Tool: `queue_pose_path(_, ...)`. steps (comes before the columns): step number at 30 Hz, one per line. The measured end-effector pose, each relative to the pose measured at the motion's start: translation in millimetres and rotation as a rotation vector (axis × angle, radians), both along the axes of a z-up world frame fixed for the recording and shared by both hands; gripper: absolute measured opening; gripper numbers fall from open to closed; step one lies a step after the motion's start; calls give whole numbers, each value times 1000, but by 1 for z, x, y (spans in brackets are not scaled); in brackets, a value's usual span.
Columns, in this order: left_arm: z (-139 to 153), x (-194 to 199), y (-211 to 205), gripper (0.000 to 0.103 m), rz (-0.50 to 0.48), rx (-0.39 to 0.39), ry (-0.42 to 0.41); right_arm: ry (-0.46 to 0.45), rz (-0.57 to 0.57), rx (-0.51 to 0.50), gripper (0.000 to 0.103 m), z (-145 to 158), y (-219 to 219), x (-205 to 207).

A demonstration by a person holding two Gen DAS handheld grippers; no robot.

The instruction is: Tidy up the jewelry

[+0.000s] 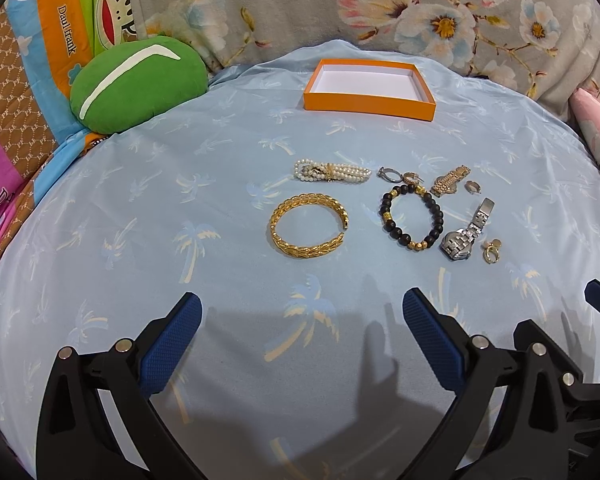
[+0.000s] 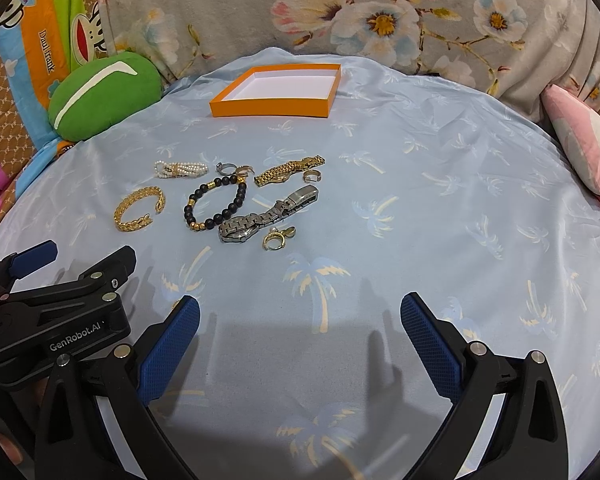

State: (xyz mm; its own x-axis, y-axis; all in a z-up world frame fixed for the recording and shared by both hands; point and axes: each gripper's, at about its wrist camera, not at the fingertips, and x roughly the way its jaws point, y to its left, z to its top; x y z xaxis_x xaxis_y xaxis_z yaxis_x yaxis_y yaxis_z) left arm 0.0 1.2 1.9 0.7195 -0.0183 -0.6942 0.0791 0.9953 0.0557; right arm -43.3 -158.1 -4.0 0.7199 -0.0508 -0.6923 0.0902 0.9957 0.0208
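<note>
Both the left gripper (image 1: 302,326) and right gripper (image 2: 300,326) hover spread and empty; I'd pinch the gold bangle (image 1: 308,229) by its band, then carry it to the orange box (image 1: 370,89) near the bed's far edge.

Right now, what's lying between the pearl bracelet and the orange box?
Nothing but bare blue cloth. In the left wrist view, the stretch from the pearl bracelet up to the orange box holds no jewelry.

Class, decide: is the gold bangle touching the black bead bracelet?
Apart. The left wrist view shows blue cloth plainly between the gold bangle and the bead bracelet.
</note>
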Motion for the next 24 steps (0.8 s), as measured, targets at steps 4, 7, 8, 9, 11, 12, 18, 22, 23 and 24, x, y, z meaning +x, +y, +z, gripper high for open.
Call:
queue_pose_path(4, 0, 0, 0, 98, 0, 0, -1, 0, 1, 0, 98, 0, 0, 0)
queue_pose_path(7, 0, 0, 0, 98, 0, 0, -1, 0, 0, 0, 98, 0, 0, 0)
queue_pose_path(8, 0, 0, 0, 98, 0, 0, -1, 0, 0, 0, 98, 0, 0, 0)
queue_pose_path(9, 0, 0, 0, 98, 0, 0, -1, 0, 0, 0, 98, 0, 0, 0)
queue_pose_path(11, 0, 0, 0, 98, 0, 0, -1, 0, 0, 1, 98, 0, 0, 0)
queue_pose_path(12, 0, 0, 0, 98, 0, 0, -1, 0, 0, 0, 98, 0, 0, 0)
queue_pose_path(18, 0, 0, 0, 98, -1, 0, -2, 0, 0, 1, 98, 0, 0, 0)
queue_pose_path(22, 1, 0, 0, 98, 0, 2, -3, 0, 0, 1, 98, 0, 0, 0)
queue_pose_path(23, 2, 0, 0, 98, 0, 2, -3, 0, 0, 1, 98, 0, 0, 0)
queue_pose_path(24, 1, 0, 0, 98, 0, 1, -3, 0, 1, 1, 98, 0, 0, 0)
